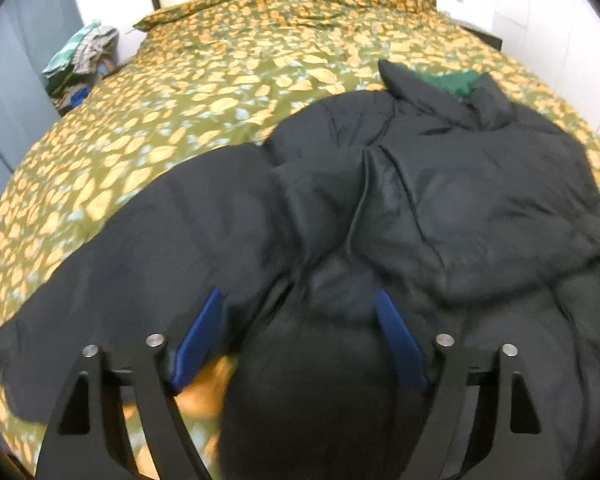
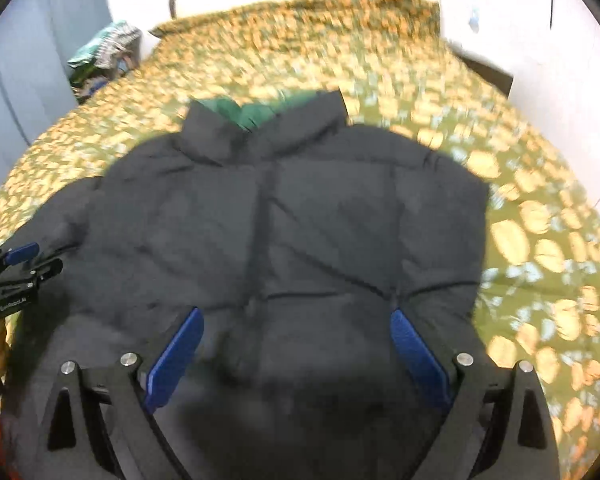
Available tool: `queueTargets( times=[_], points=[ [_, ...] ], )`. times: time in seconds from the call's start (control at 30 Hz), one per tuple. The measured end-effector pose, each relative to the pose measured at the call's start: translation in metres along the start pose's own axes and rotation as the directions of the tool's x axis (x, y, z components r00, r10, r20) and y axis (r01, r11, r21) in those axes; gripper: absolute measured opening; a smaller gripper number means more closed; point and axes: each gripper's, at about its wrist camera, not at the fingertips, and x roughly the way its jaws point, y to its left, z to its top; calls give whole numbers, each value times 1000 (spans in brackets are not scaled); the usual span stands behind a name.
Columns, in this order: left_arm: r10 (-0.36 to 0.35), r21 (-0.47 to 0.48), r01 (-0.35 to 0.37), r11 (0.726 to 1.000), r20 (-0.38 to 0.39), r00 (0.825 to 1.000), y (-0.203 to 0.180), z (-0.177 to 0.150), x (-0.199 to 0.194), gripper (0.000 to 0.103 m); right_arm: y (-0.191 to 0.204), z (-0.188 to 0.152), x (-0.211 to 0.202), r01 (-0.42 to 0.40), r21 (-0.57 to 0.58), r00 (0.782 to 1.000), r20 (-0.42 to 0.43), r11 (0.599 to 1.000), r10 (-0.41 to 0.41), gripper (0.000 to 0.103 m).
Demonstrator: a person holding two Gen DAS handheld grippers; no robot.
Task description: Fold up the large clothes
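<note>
A black puffer jacket (image 1: 440, 184) with a green lining at the collar lies on the bed, collar toward the headboard. One sleeve (image 1: 132, 264) stretches out to the left. My left gripper (image 1: 300, 300) is open just above the jacket's lower hem, with dark fabric bulging between its blue fingers (image 1: 204, 332). In the right wrist view the jacket (image 2: 300, 220) fills the middle, and my right gripper (image 2: 296, 320) is open over its lower hem. The left gripper (image 2: 20, 264) shows at that view's left edge.
The bed (image 1: 220, 92) has a green cover with orange leaves. A pile of clothes (image 1: 80, 60) sits at its far left by a grey wall. White furniture (image 2: 540, 60) stands at the far right.
</note>
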Motion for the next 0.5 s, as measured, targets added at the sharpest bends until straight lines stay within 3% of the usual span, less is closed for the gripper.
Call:
queueTargets(
  times=[0.3, 0.4, 0.5],
  points=[
    [-5, -187, 4, 982, -1, 1000, 98, -48, -80, 93, 43, -85, -93, -96, 12, 994, 60, 995, 95, 98],
    [71, -232, -72, 970, -17, 997, 143, -52, -80, 93, 59, -117, -110, -118, 16, 992, 46, 993, 117, 98],
    [186, -272, -190, 944, -41, 982, 194, -56, -72, 93, 71, -139, -118, -143, 36, 989, 30, 989, 142, 98]
  ],
)
